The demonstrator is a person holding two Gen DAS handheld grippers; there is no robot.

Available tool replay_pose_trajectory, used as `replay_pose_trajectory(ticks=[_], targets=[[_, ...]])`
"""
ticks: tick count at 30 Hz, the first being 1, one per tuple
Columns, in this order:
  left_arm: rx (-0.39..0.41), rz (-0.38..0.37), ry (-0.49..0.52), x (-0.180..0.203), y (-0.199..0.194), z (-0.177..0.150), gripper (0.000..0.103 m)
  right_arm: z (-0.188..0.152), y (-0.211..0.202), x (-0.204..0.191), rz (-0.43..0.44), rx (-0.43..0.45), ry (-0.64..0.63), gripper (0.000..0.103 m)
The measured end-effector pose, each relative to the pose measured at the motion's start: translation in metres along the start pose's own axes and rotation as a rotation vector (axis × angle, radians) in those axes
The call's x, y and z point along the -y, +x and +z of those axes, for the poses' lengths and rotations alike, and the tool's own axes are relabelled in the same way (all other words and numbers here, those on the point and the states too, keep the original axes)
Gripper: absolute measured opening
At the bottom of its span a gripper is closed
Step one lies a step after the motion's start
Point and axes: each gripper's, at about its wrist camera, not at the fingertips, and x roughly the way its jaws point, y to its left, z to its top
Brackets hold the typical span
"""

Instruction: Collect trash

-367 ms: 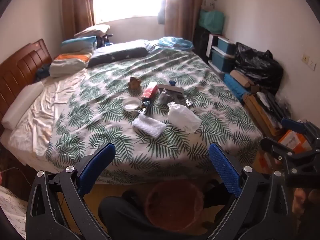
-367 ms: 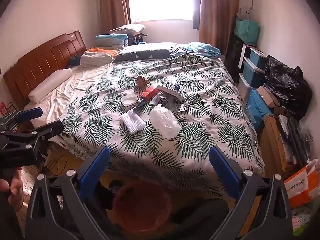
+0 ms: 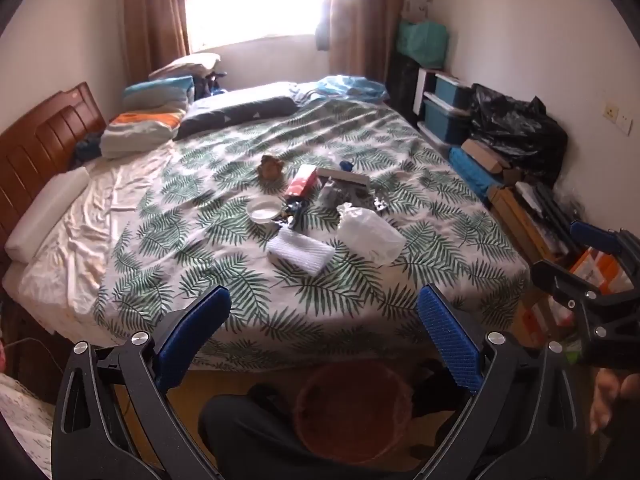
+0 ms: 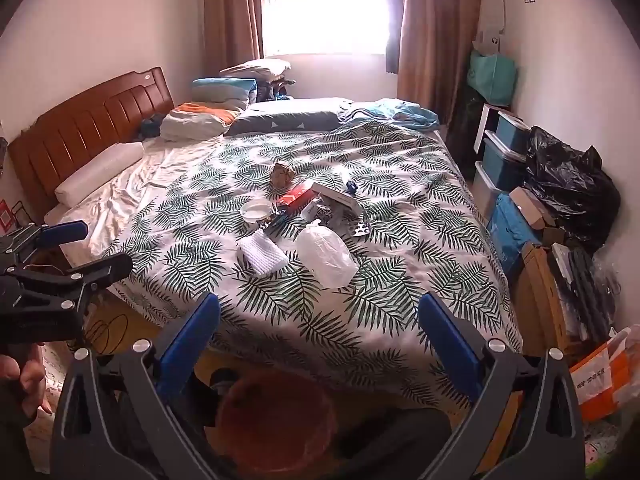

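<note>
Left wrist view | both tongs (image 3: 324,332) wide apart, empty | barely moved since a moment ago | trash pile (image 3: 320,208) at 12 o'clock (untouched)

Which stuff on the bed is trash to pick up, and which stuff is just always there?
Probably for the job:
clear plastic bag
white foam wrap
red packet
round white lid
brown bin

Just lying about:
pillows
black sack
blue boxes

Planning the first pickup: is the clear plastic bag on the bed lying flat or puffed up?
Puffed up. The clear plastic bag bulges into a rounded mound above the leaf-print bedspread, its knotted end toward the clutter.
</note>
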Motion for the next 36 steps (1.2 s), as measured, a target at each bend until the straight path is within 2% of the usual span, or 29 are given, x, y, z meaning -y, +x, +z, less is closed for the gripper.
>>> replay_pose_trajectory(ticks=[4, 6, 13, 22, 36], targets=[[-0.025, -0.002, -0.03, -0.01, 0.005, -0.004, 0.097, 0.0, -0.002, -0.011, -0.023, 0.0, -0.035, 0.098], [-0.044, 0.018, 0.0, -0.008, 0.006, -0.003, 0.097, 0.001, -0.002, -0.012, -0.028, -0.007, -0.038, 0.098], [-0.053, -0.008, 0.016, -0.012, 0.003, -0.007, 0.097, 0.002, 0.002, -0.005, -0.005, -0.057, -0.009, 0.098], [-0.047, -0.039, 0.015, -0.011, 0.002, -0.007, 0.097, -0.001, 0.008, -0.005, 0.005, -0.066, -0.016, 0.098], [-0.051, -0.03, 0.02, -0.006, 0.003, -0.006, 0.097, -0.006, 0.009, -0.005, 0.003, -0.069, -0.015, 0.098]])
